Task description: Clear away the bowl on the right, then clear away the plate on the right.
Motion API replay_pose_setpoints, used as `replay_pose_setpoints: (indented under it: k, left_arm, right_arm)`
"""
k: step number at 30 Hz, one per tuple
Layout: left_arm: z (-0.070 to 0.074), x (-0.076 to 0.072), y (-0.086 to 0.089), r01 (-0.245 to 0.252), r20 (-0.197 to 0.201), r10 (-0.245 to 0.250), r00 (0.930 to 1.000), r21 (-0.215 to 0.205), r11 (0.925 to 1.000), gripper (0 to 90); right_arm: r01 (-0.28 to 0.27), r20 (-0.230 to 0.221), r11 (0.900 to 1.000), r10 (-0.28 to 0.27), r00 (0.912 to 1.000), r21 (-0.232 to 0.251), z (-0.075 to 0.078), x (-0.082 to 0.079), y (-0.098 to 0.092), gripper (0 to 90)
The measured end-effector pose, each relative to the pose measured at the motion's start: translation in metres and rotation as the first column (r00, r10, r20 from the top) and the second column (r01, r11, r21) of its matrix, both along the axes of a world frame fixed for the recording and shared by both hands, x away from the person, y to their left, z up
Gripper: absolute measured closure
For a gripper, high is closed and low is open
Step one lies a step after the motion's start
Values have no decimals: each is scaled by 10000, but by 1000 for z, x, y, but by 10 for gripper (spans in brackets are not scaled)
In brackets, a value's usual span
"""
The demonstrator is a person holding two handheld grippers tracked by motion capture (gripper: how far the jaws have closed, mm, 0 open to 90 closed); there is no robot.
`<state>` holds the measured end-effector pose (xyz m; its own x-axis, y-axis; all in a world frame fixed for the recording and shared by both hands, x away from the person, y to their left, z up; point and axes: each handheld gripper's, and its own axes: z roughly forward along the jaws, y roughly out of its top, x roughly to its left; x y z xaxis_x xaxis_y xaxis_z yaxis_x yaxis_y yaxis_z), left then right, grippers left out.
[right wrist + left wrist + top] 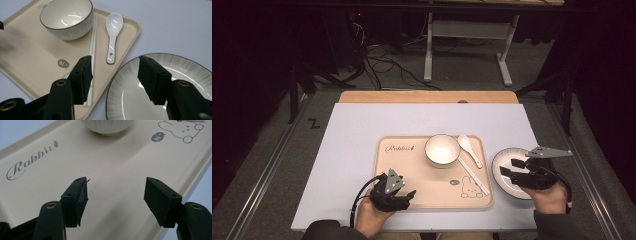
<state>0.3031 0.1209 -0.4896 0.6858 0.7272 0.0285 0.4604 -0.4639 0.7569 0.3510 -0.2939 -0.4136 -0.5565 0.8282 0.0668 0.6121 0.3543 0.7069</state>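
A beige tray [412, 172] printed with "Rabbit" and a bunny lies mid-table. On it stand a white bowl [442, 149], a white spoon [469, 148] and white chopsticks [473, 176]. A white plate [508, 170] with a dark rim sits on the table just right of the tray. My left gripper [404, 196] hovers open over the tray's near left part [112, 180], nothing between its jaws. My right gripper [511, 169] is open with its jaws astride the plate's left rim [120, 75]; one jaw is over the tray edge by the chopsticks [92, 52], the other over the plate.
The tray rests on a pale mat [357, 145] covering a wooden table [427, 96]. Cables [382, 65] and a white stand's legs [464, 45] lie on the floor beyond the table. Metal rails [267, 170] flank the table on both sides.
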Motion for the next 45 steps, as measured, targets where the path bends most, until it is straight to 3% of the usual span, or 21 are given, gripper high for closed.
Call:
replay_pose_setpoints:
  k: [11,17,20,22,26,38,45]
  left_arm:
    - [1,-2,2,24,12,-24,10000,-90,10000,358]
    - [-1,1,-2,194,-42,-193,9998,178,9997,359]
    - [-2,0,-3,163,-82,-162,9998,92,9998,359]
    - [-3,1,-3,187,-140,-185,9997,109,9998,358]
    - [-3,1,-1,98,-292,-98,9995,-19,10000,359]
    - [-2,-1,-3,162,-116,-160,9998,196,9997,358]
    - [-2,-1,-2,125,-102,-123,9999,194,9997,358]
  right_arm:
    - [722,21,9949,-722,9974,-706,-16,-9,-15,487]
    - [1104,271,9875,-1080,9938,-1122,-22,-14,-20,505]
    - [1246,91,9842,-1245,9922,-1258,-27,-13,-25,508]
    - [1514,28,9808,-1522,9883,-1231,-28,-12,-31,510]
    - [1929,323,9744,-1904,9812,-1153,-28,-9,-42,529]
    - [2702,367,9532,-2677,9628,-1356,-27,6,-66,527]
    - [3113,67,9374,-3142,9493,-1558,-29,21,-80,520]
